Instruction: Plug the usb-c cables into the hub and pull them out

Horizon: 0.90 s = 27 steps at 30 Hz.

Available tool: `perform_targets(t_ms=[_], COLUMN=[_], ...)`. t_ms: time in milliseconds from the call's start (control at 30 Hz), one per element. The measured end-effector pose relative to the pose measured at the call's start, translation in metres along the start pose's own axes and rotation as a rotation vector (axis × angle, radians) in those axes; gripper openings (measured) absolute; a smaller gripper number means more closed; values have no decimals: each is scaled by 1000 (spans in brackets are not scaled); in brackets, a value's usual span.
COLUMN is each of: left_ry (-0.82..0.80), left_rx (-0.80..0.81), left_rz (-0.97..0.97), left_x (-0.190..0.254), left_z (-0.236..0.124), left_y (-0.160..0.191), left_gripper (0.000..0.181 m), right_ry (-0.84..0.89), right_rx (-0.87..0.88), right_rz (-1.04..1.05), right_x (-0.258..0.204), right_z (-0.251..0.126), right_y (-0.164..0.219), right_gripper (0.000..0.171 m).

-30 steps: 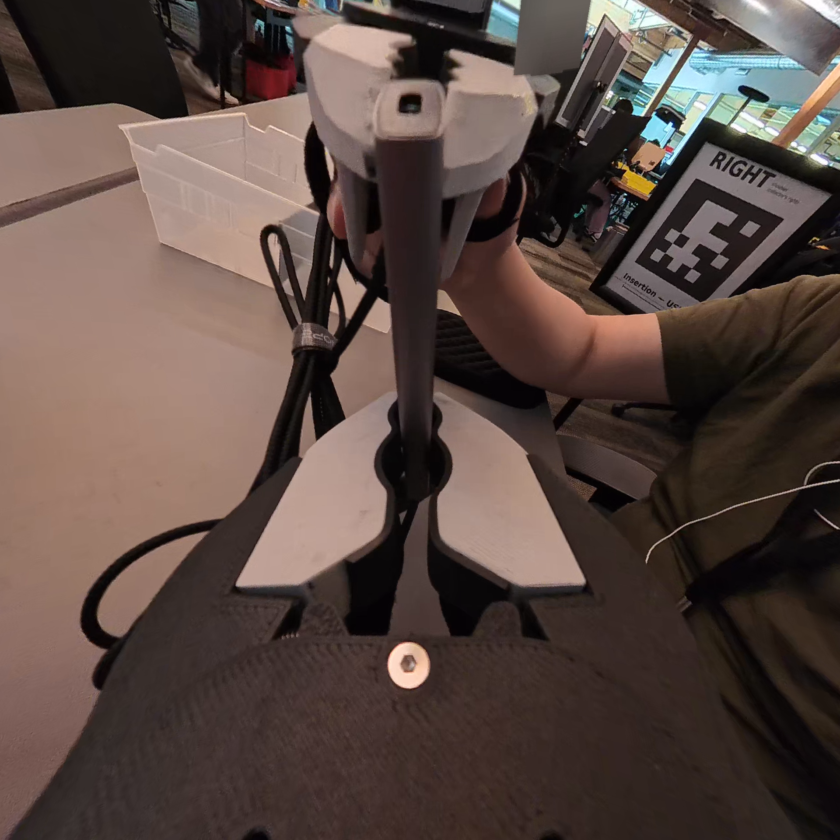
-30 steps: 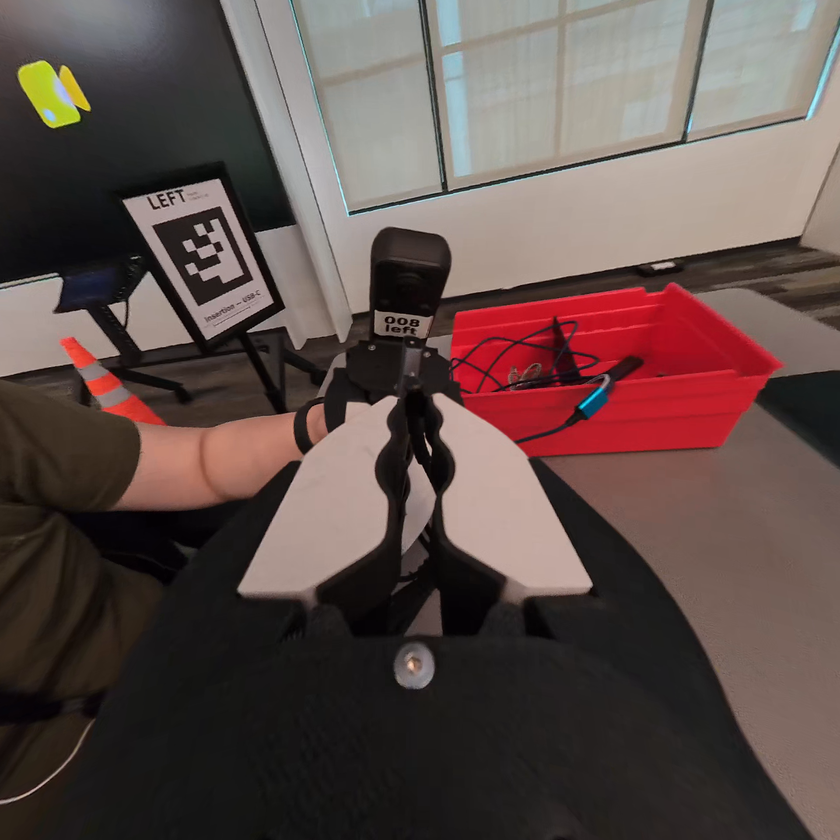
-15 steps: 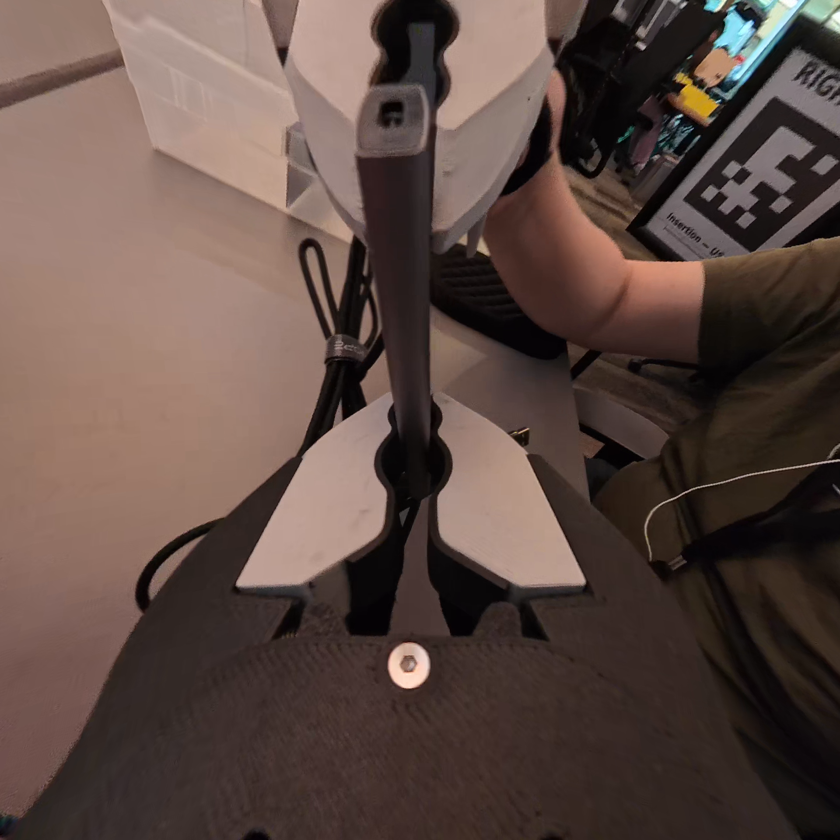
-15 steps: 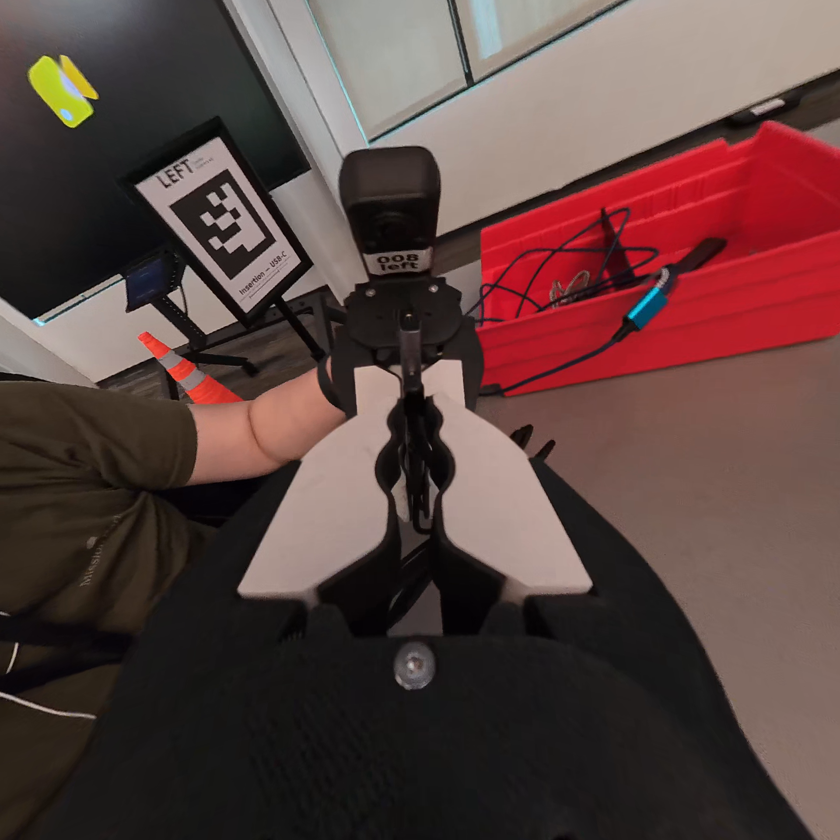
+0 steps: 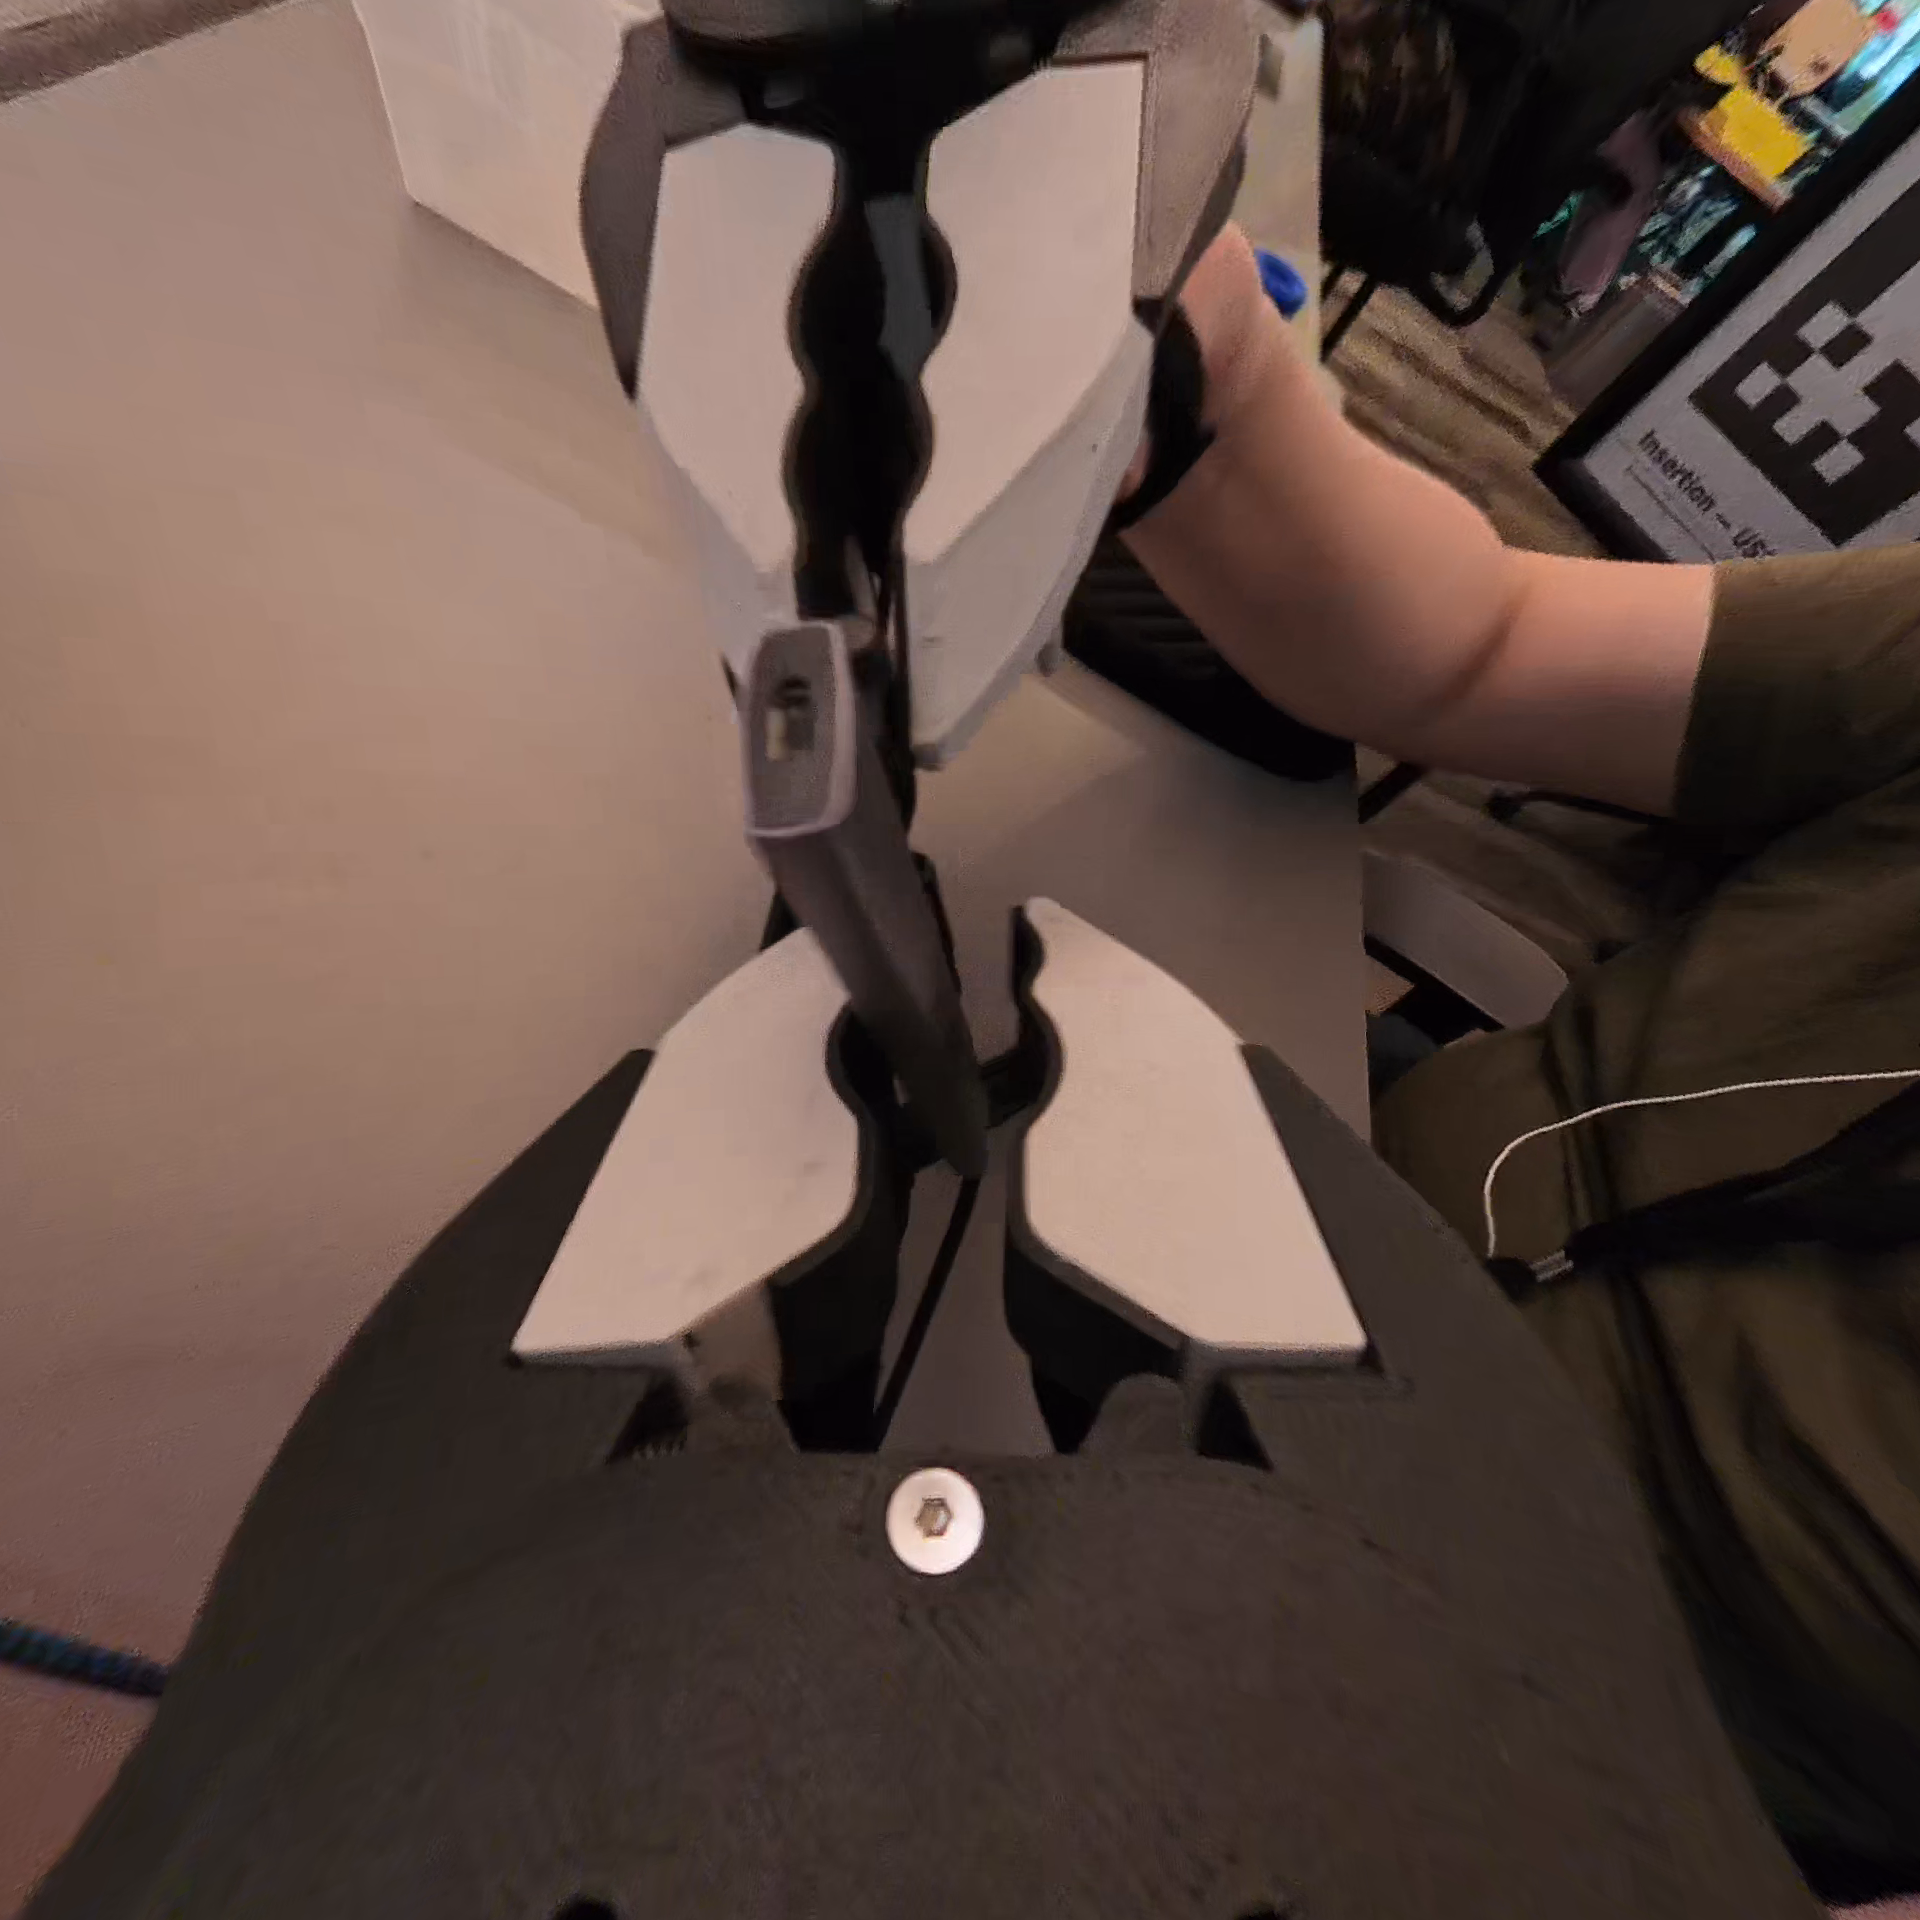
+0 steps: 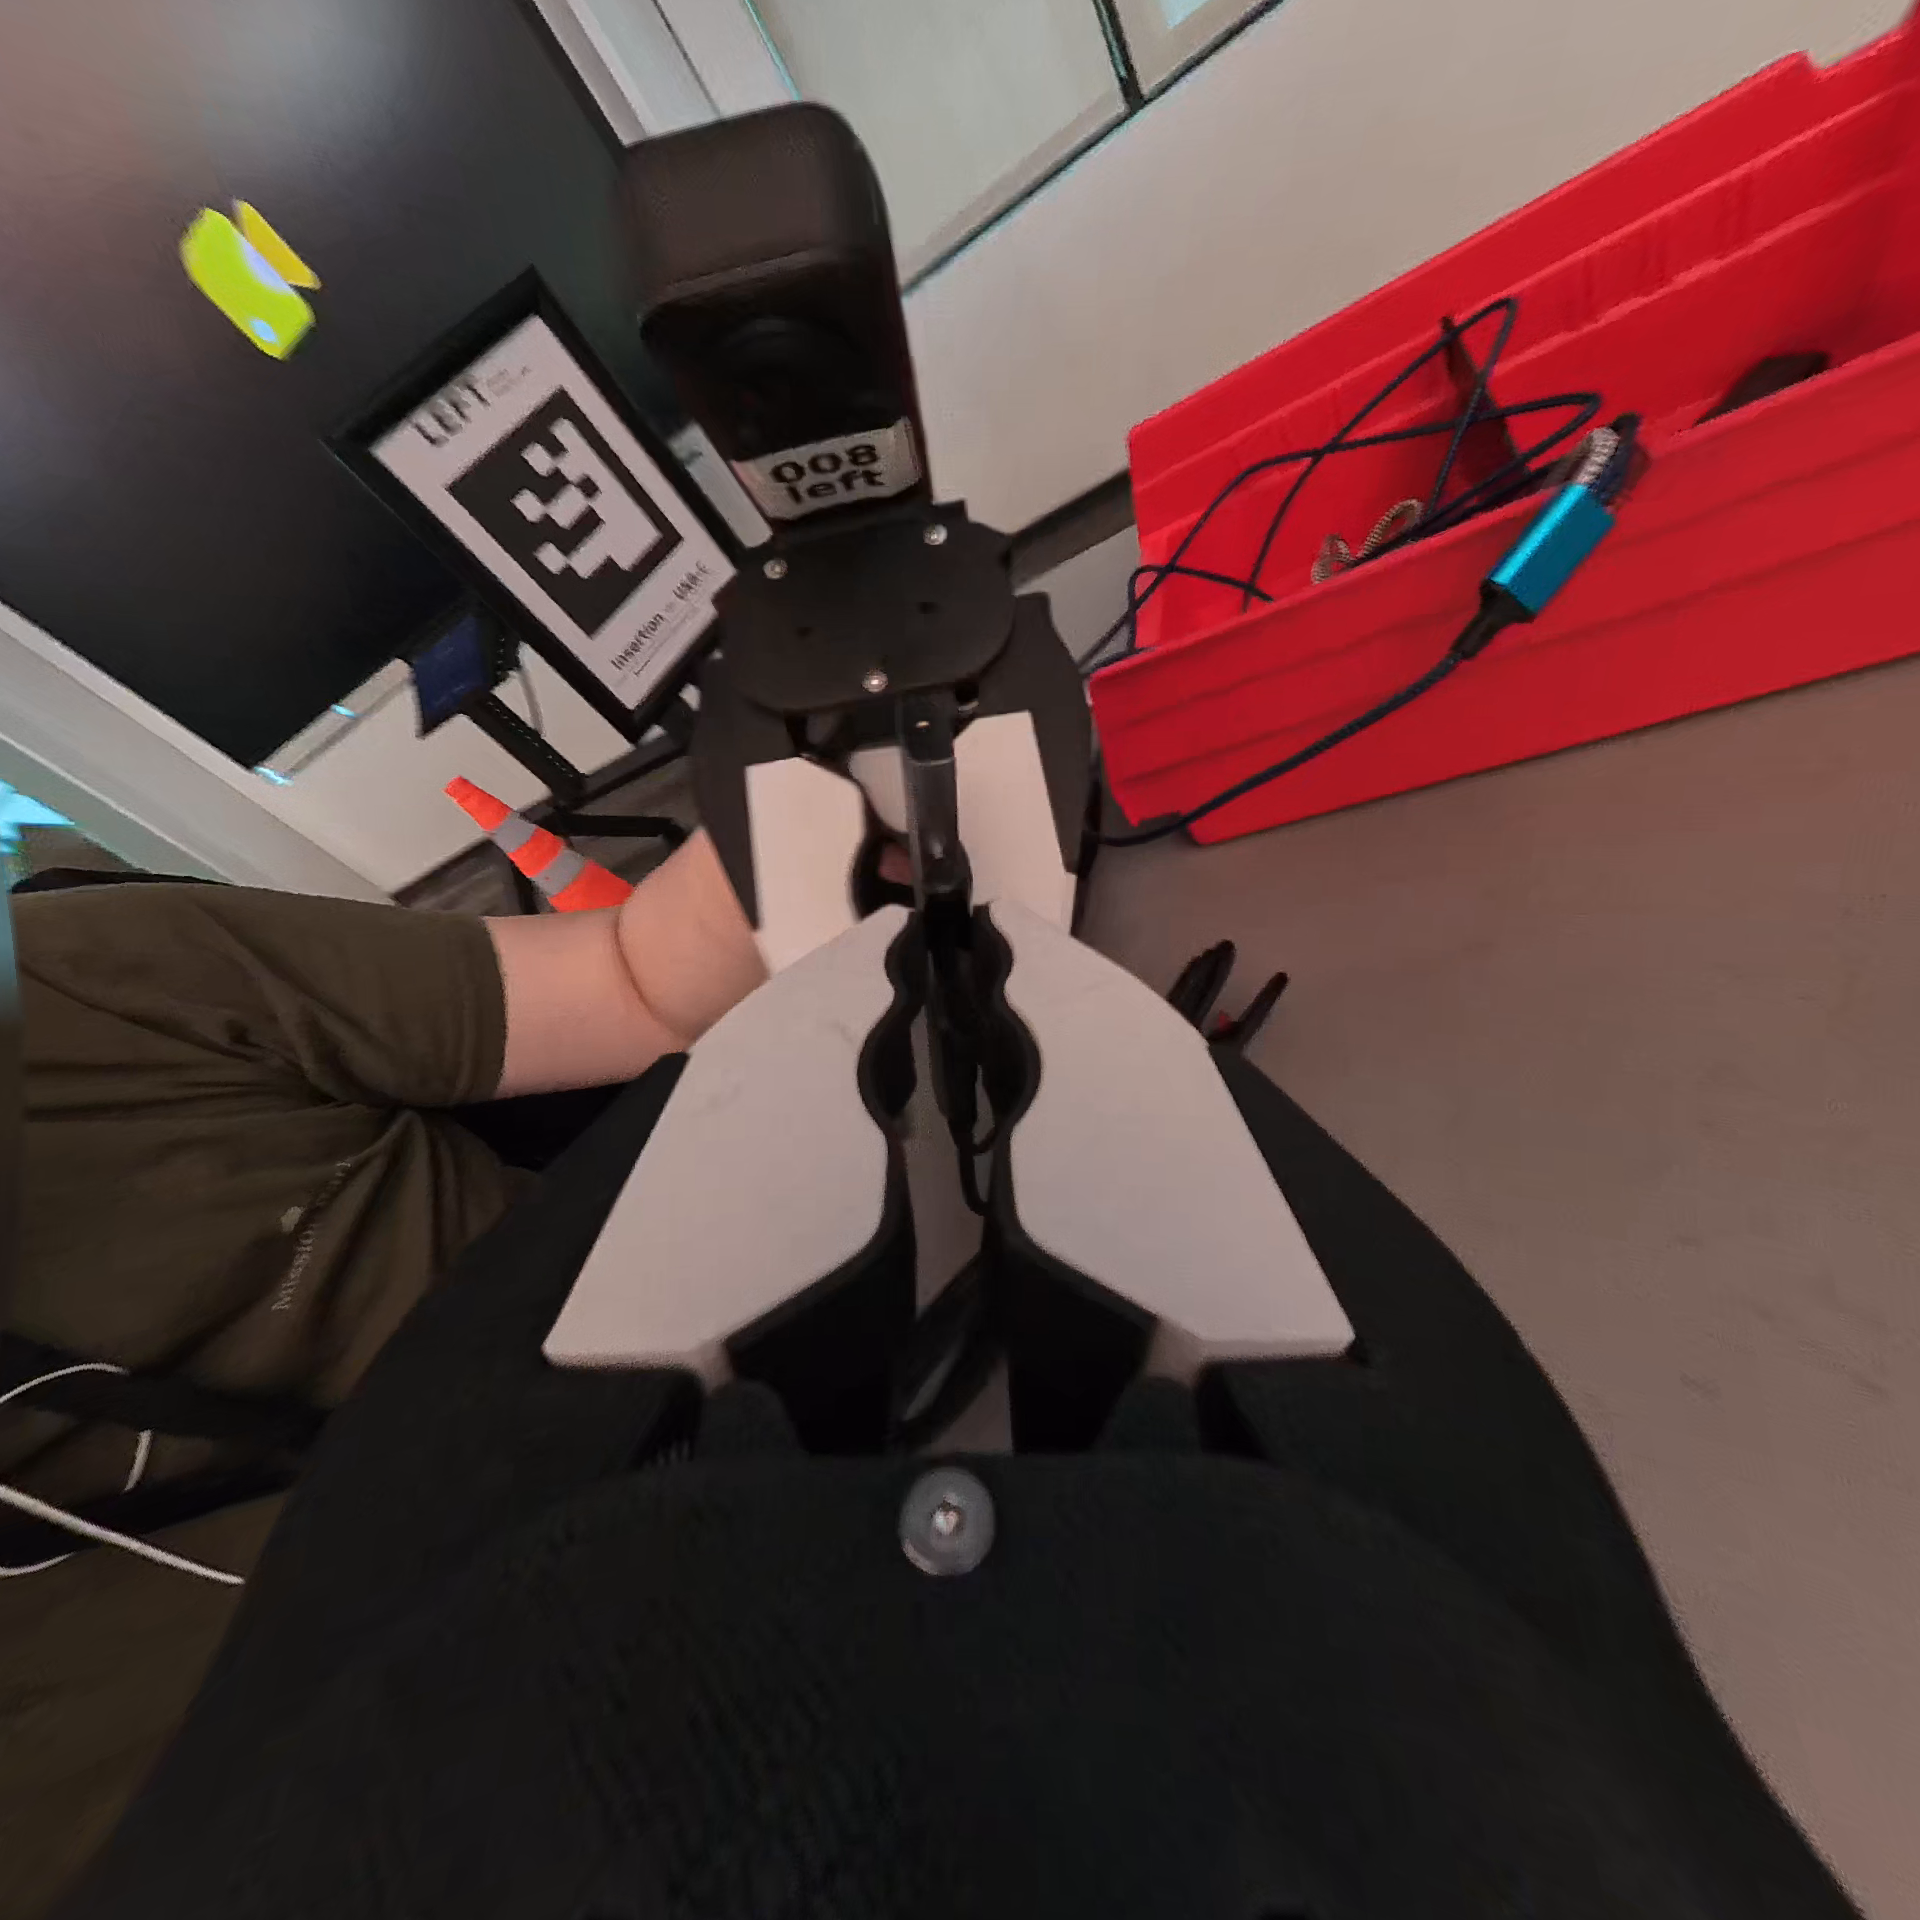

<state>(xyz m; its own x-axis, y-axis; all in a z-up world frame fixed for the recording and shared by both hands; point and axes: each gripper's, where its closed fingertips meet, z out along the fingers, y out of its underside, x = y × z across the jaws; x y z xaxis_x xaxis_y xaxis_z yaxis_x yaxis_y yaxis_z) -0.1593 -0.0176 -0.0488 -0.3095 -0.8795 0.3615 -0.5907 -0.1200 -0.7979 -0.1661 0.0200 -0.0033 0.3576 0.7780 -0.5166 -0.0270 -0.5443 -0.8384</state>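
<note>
In the left wrist view my left gripper (image 5: 914, 925) has its jaws parted. The slim dark grey hub (image 5: 862, 894) lies loosely in the notch, leans left against the left finger, and a gap shows on its right. The hub's end face (image 5: 795, 727) shows an empty port just in front of my right gripper's tips. My right gripper (image 6: 948, 914) is shut on the black usb-c cable (image 6: 951, 1039); it also shows in the left wrist view (image 5: 831, 613). In the right wrist view the hub (image 6: 928, 810) runs between the left gripper's spread fingers (image 6: 805, 842). The plug tip is hidden.
A white bin (image 5: 488, 104) stands on the grey table (image 5: 312, 727) behind the right gripper. A red bin (image 6: 1507, 675) with cables and a blue adapter (image 6: 1550, 549) stands on the table. A person's arm (image 5: 1351, 623) reaches in. Marker boards (image 6: 551, 499) and an orange cone (image 6: 540, 847) stand beyond. My right fingertips sit around 5 centimeters from my left ones.
My left gripper's jaws have opened and the hub, held straight before, has tipped to the left. Both views have tilted down and the two grippers have come closer together.
</note>
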Motion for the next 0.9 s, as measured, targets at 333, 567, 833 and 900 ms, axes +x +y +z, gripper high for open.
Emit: perform_targets(t_ms=[333, 567, 833, 900], left_ry=[3, 13, 19, 15], left_rx=[-153, -162, -200, -212], left_rz=[-6, -15, -42, -24], left_x=[2, 4, 5, 6], left_z=[4, 5, 5, 5], left_y=[17, 17, 20, 21], left_gripper=[7, 7, 7, 7], right_ry=[-20, -23, -30, -40], right_rx=[-69, -83, -93, -94], right_rz=[-71, -93, -114, -113], right_x=[-6, -8, -7, -9], right_z=[17, 15, 16, 16], right_y=[14, 14, 17, 18], right_gripper=[9, 9, 9, 9])
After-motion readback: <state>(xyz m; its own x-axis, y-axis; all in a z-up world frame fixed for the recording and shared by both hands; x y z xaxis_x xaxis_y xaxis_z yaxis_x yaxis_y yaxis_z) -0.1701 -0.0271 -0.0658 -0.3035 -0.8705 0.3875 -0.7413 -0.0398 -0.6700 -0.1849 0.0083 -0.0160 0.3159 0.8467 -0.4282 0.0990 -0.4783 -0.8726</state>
